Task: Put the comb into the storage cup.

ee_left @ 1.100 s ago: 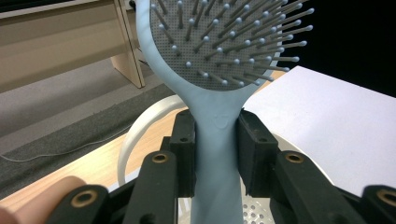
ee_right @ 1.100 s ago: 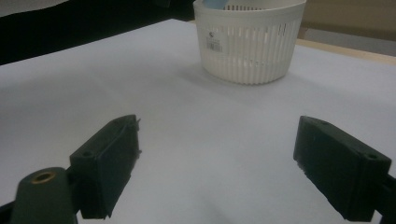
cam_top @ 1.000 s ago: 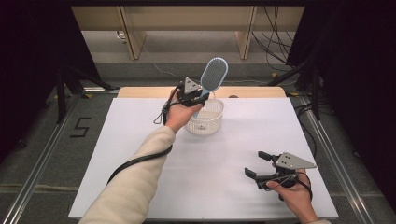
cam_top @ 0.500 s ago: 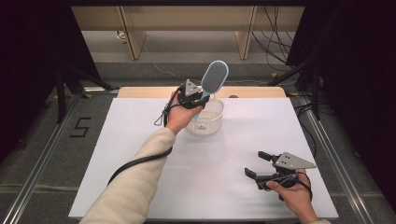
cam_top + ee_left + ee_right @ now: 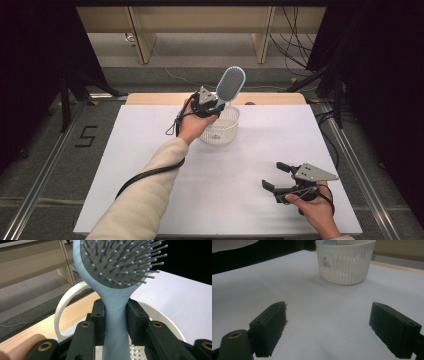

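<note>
A light blue hairbrush [image 5: 229, 86] [image 5: 117, 277] stands tilted up with its bristle head high and its handle pointing down into a white slotted basket [image 5: 226, 131] [image 5: 345, 262]. My left gripper [image 5: 214, 105] [image 5: 115, 322] is shut on the brush's handle, just over the basket's near-left rim. The basket rim [image 5: 60, 312] curves behind the jaws in the left gripper view. My right gripper [image 5: 275, 176] [image 5: 328, 330] rests low at the front right of the white table, open, with nothing between its jaws and the basket well ahead of it.
The white table top [image 5: 150, 145] ends in a wooden strip [image 5: 270, 98] at the back. Dark floor, rails [image 5: 45, 165] and cables [image 5: 295, 55] surround the table. A "5" mark [image 5: 85, 136] lies on the floor at left.
The brush and my left gripper have shifted very slightly; the right gripper has stayed where it was.
</note>
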A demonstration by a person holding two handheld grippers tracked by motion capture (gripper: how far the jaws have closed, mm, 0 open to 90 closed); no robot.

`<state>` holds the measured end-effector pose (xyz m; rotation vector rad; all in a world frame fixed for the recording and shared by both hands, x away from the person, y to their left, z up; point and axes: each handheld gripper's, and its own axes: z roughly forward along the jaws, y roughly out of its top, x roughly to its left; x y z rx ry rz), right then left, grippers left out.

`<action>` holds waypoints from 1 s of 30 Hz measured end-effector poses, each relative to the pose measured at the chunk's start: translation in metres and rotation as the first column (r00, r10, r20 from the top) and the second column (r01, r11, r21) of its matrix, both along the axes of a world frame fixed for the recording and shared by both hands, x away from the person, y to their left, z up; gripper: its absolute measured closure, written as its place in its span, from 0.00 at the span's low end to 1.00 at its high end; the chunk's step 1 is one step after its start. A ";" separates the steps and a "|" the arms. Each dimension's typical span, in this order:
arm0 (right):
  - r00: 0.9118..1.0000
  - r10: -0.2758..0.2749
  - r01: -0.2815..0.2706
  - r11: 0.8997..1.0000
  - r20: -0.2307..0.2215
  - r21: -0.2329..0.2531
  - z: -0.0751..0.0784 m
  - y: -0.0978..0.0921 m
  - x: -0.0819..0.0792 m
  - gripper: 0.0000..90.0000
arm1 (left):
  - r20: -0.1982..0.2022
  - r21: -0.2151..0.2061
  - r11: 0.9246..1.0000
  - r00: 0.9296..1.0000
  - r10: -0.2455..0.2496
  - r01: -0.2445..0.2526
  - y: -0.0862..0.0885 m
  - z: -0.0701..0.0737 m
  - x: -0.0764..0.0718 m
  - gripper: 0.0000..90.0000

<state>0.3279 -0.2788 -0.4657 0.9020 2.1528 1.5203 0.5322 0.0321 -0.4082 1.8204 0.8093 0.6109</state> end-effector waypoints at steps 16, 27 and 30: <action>1.000 0.001 -0.001 1.000 -0.003 -0.002 0.000 0.000 0.000 0.17 | -0.009 0.020 1.000 1.000 -0.002 0.002 -0.003 -0.010 -0.001 0.77; 1.000 0.001 -0.001 1.000 -0.006 -0.002 0.000 0.000 0.000 0.17 | -0.014 0.031 1.000 1.000 -0.001 0.002 -0.003 -0.013 0.000 0.77; 1.000 0.002 -0.002 1.000 -0.004 -0.002 0.000 0.000 0.000 0.17 | -0.012 0.047 0.999 1.000 -0.004 0.004 -0.003 -0.014 0.000 0.77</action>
